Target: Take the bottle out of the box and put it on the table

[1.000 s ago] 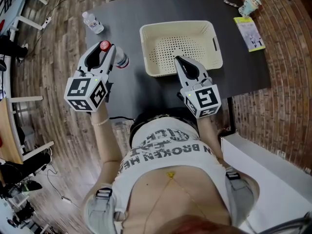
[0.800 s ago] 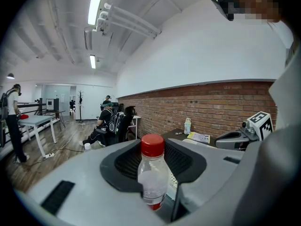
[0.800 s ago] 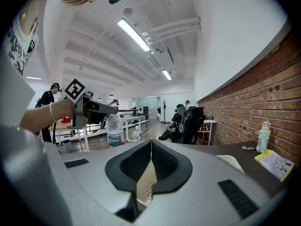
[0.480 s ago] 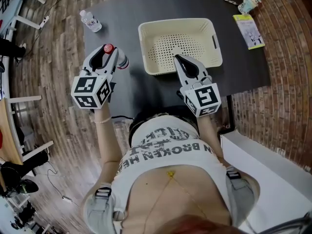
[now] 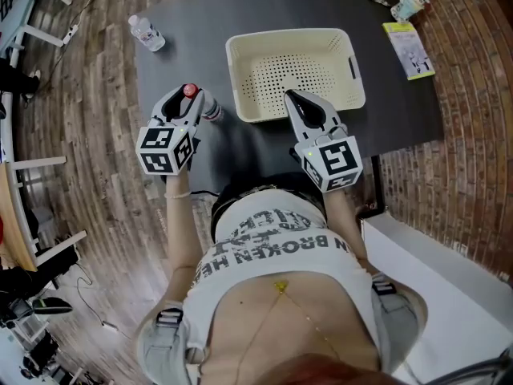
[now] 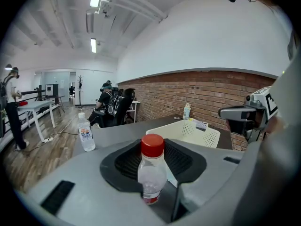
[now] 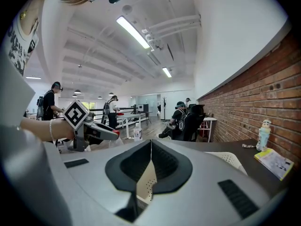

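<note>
Seen from above, a person in a white printed shirt (image 5: 272,247) holds a gripper in each hand over a dark table (image 5: 240,147); the left gripper (image 5: 186,101) is clamped on a clear bottle (image 6: 151,173) with a red cap, cap uppermost, jaws set wide against its sides; the bottle is out of the basket, over the table's near left part, just left of the basket; whether its base touches the table I cannot tell; the right gripper (image 5: 293,98) has its jaws almost together, holding nothing, its tip over the near rim of a cream perforated basket (image 5: 240,54), which looks empty; further off, a second bottle (image 5: 147,33) stands at the far left corner; a yellow booklet (image 5: 409,51) and a small pale container (image 5: 409,6) lie at the far right.
</note>
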